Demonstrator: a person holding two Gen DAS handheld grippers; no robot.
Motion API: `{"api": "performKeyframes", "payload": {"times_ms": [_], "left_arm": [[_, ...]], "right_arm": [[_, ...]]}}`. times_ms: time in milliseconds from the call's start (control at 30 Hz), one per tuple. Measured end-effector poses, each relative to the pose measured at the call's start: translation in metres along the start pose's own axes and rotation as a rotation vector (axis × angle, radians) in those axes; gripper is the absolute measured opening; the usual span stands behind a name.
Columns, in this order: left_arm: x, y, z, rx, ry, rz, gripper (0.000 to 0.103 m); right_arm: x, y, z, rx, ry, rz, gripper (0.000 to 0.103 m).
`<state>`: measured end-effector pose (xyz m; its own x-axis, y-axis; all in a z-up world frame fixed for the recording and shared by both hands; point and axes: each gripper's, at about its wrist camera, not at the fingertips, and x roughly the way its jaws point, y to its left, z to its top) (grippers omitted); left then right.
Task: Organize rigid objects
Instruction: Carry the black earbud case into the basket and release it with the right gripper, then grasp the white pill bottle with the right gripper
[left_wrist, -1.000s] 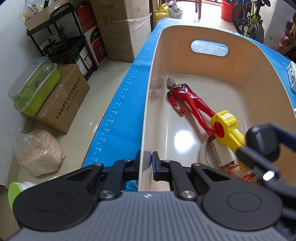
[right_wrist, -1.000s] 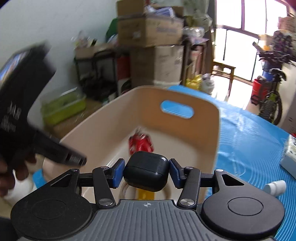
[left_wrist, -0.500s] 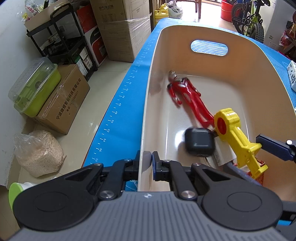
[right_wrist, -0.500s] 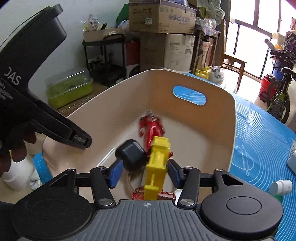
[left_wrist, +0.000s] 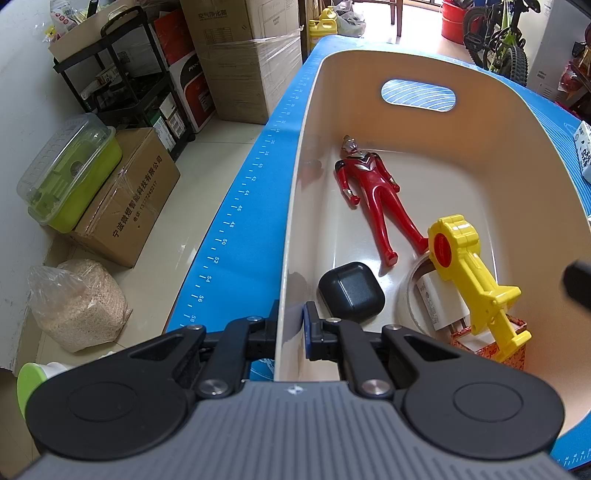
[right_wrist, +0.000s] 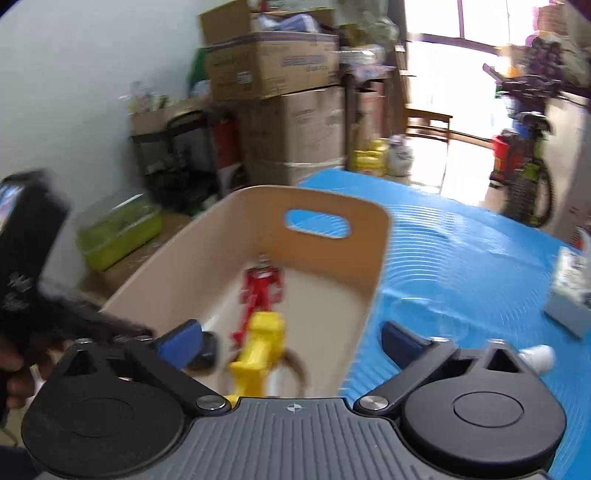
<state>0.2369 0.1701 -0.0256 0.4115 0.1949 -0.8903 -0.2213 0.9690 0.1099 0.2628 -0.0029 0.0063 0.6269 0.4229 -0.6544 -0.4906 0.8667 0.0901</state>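
A black earbud case (left_wrist: 351, 291) lies on the floor of the beige bin (left_wrist: 480, 122), close to its near left wall. Beside it are a red toy figure (left_wrist: 373, 195) and a yellow toy (left_wrist: 469, 280). My left gripper (left_wrist: 290, 332) is shut on the bin's near wall, one finger inside and one outside. My right gripper (right_wrist: 288, 332) hovers over the bin's (right_wrist: 184, 273) near end, its jaws opening wide with nothing between the pads. In the blurred right wrist view, the case (right_wrist: 208, 356) peeks out behind the left finger.
A tape roll with a white plug (left_wrist: 434, 299) and a small red box (left_wrist: 491, 350) lie under the yellow toy. The blue mat (right_wrist: 461, 266) holds a white bottle (right_wrist: 537, 356) and a carton (right_wrist: 569, 291). Cardboard boxes (left_wrist: 125, 206) and a grain bag (left_wrist: 77, 306) sit on the floor.
The right gripper let go of the black case, which dropped into the bin and settled near the left wall. That gripper then drew back and up, jaws spreading. The left gripper stayed put.
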Motion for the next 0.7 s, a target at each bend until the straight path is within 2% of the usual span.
{"api": "performKeyframes", "payload": {"times_ms": [167, 367, 700], "left_arm": [[0.0, 0.0, 0.0, 0.0, 0.0, 0.0, 0.012], [0.0, 0.0, 0.0, 0.001, 0.0, 0.001, 0.012], [0.001, -0.001, -0.001, 0.0, 0.0, 0.002, 0.012]], "right_arm": [[-0.009, -0.033, 0.002, 0.09, -0.032, -0.054, 0.101], [-0.008, -0.074, -0.001, 0.149, -0.07, -0.204, 0.101], [0.031, -0.157, -0.034, 0.251, 0.017, -0.347, 0.101]]}}
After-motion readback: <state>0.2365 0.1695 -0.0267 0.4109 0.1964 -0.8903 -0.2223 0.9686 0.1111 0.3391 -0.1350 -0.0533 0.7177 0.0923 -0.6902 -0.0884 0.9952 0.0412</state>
